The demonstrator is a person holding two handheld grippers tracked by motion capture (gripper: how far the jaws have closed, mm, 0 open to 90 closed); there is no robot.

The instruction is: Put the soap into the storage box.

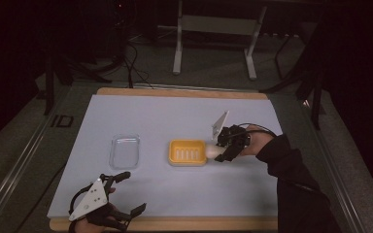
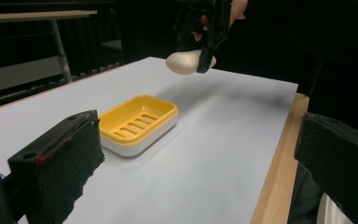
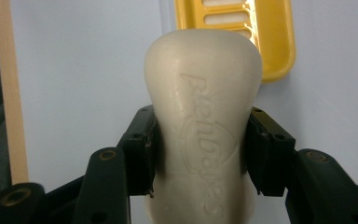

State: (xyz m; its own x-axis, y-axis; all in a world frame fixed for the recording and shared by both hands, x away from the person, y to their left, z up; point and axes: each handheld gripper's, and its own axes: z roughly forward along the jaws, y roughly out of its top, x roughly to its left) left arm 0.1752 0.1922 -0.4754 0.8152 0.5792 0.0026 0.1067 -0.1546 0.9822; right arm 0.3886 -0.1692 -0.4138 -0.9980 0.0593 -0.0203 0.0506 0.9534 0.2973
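Above the pale tabletop [image 1: 175, 116], the right gripper [image 1: 222, 150] clamps a cream soap bar [image 3: 205, 135] beside the yellow dish [image 1: 187, 152].

Embossed lettering on the soap bar [image 3: 204, 140] — too faint to read; "ID" — floor [image 1: 61, 121].

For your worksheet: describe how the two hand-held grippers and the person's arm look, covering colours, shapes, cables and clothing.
Both the left gripper and the right gripper are black two-jaw tools of bolted link bars. The jaw pads are blocky and matt black. Each gripper carries a pale grey three-cornered plate; the left one's has small dark dots. A thin black cable loops from the right gripper. The person's right arm wears a black long sleeve.
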